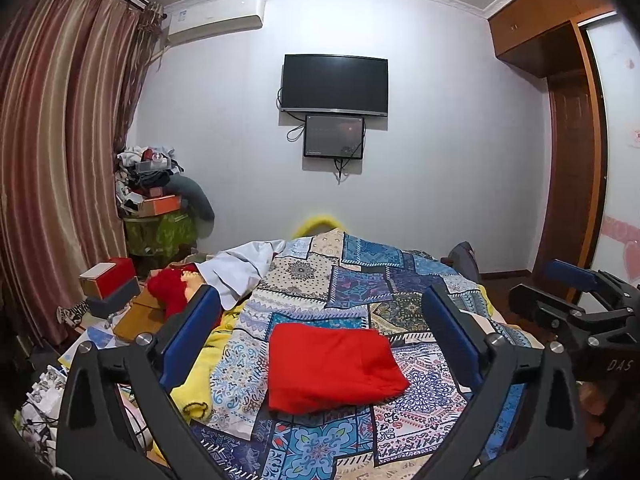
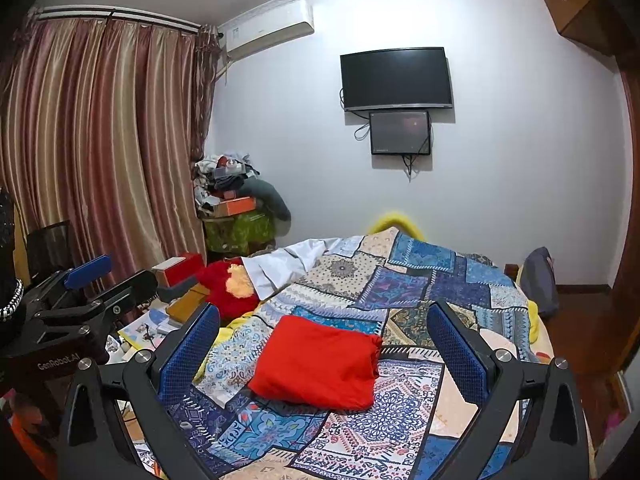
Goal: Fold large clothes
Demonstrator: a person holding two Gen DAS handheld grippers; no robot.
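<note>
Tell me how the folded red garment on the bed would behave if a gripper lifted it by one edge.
The folded red garment looks soft and would probably sag and unfold, since its layers lie loose. It seems light for its bulk. On the patchwork bedspread it would likely drag rather than slide.

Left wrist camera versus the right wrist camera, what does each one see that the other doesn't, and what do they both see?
Only the left wrist view shows the wooden wardrobe full height and the right gripper at its edge.

Only the right wrist view shows the left gripper at its edge and a dark chair back by the curtain.

Both show the folded red garment lying on the patchwork bedspread, the wall television, the air conditioner, and open jaws that hold nothing.
</note>
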